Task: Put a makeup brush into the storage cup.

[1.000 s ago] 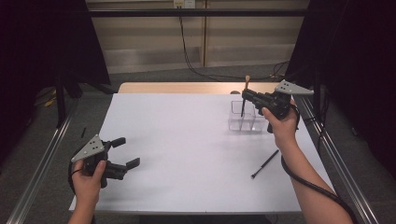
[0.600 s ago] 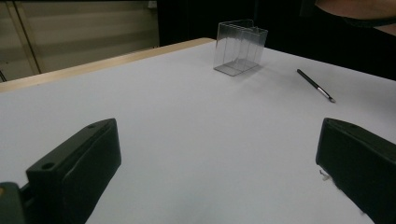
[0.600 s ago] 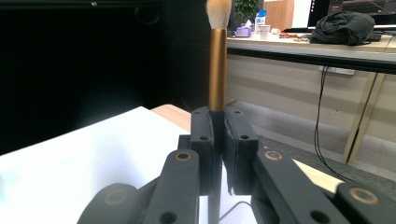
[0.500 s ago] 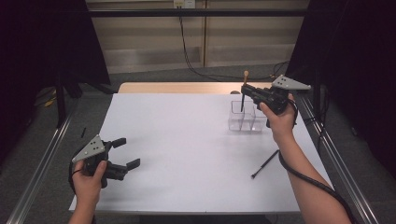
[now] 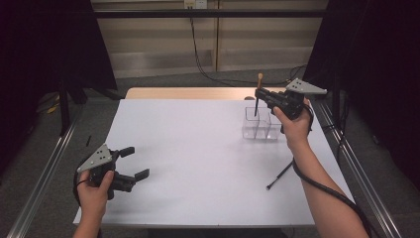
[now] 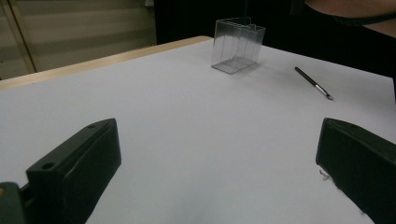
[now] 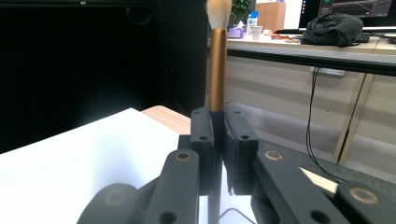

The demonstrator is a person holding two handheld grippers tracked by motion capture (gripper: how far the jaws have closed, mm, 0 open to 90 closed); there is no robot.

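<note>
The makeup brush [image 5: 258,94], bristles up, is hanging above the clear organizer [image 5: 261,124], the right hand-held gripper [image 5: 261,95] clamping its handle. Insertion is remaining. A second brush [image 5: 280,174] is lying nearer the person than the organizer; the left hand-held gripper [image 5: 133,162] is gaping, empty.

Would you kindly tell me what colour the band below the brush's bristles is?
Coppery gold on the brush, clearest in the right gripper view.

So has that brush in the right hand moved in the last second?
Yes, slightly. The brush, held upright by the right gripper, has shifted left over the clear box, toward its left end.
</note>
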